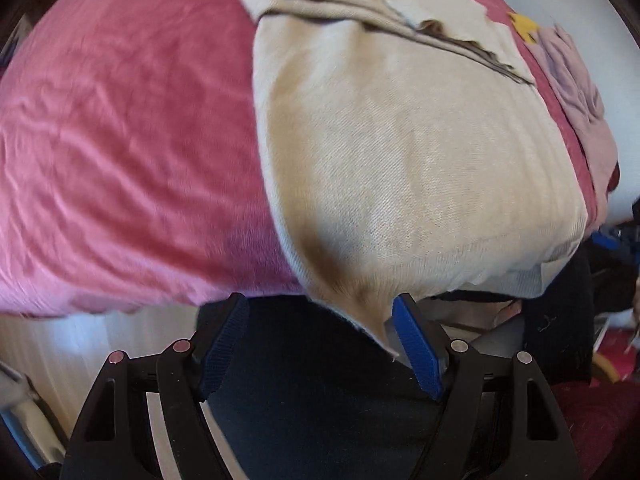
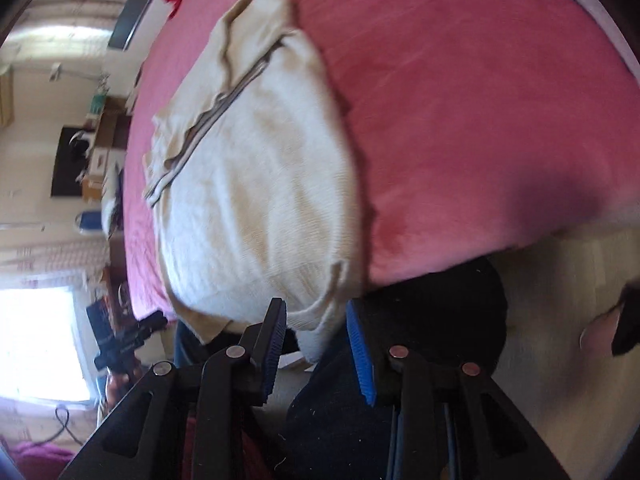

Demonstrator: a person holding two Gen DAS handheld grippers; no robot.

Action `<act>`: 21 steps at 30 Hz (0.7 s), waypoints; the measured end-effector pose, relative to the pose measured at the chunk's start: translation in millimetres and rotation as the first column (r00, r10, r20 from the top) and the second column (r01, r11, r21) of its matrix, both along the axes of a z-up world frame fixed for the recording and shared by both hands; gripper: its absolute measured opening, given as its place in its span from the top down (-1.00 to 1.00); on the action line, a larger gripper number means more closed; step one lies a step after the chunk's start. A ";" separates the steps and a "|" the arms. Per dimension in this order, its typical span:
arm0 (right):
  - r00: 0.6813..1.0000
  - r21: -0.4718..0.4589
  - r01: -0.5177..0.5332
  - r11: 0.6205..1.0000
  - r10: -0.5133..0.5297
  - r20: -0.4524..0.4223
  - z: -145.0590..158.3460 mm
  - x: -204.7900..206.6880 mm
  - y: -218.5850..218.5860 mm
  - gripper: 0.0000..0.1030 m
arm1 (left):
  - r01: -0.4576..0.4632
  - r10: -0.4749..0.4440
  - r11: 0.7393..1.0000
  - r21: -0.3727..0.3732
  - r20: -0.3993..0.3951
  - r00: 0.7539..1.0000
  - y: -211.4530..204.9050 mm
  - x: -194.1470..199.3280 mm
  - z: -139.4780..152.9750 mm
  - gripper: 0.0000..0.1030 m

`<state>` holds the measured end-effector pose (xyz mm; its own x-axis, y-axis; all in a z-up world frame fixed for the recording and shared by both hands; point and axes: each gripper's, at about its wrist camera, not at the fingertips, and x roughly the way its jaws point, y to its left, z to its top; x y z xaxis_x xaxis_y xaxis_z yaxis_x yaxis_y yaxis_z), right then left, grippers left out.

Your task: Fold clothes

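Note:
A beige knit sweater lies spread on a pink bed cover, its top part folded over with a zip edge showing. My left gripper is open wide at the near edge of the bed. A hanging corner of the sweater brushes its right blue pad and nothing is pinched. In the right wrist view the sweater reaches down to my right gripper, which is open. Its hem lies just beyond the fingertips, and the pads do not press on it.
A pale pink garment and a yellow scrap lie at the bed's far right. A person's dark clothing fills the space under both grippers. Pale wood floor shows beside the bed, a bright window at the left.

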<state>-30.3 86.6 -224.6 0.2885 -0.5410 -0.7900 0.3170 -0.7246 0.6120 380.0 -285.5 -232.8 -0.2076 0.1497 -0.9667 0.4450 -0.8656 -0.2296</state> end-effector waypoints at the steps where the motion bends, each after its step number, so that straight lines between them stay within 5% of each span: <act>1: 1.000 0.013 0.012 1.000 -0.012 0.004 -2.6 2.1 -0.5 0.37 | -0.010 0.010 1.000 0.015 -0.004 1.000 0.6 0.7 -2.9 -0.47; 9: 0.995 0.035 0.093 0.995 -0.094 0.026 -13.1 10.8 5.2 0.37 | 0.013 -0.012 0.999 0.042 -0.024 1.000 22.7 -17.9 -20.5 -0.47; 18: 0.992 0.033 0.125 0.992 -0.126 0.013 -21.5 10.7 1.4 0.37 | -0.120 0.114 0.977 0.176 0.045 0.992 13.8 -11.4 -56.0 -0.47; 21: 0.992 0.033 0.129 0.991 -0.129 0.011 -24.7 11.9 -5.5 0.37 | -0.094 0.089 0.987 0.131 0.043 0.995 18.6 -12.7 -57.6 -0.47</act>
<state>-18.4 81.2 -249.3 0.2282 -0.5488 -0.8042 0.2117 -0.7783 0.5911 367.2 -266.9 -290.4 -0.1906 0.2596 -0.9467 0.5314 -0.7836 -0.3218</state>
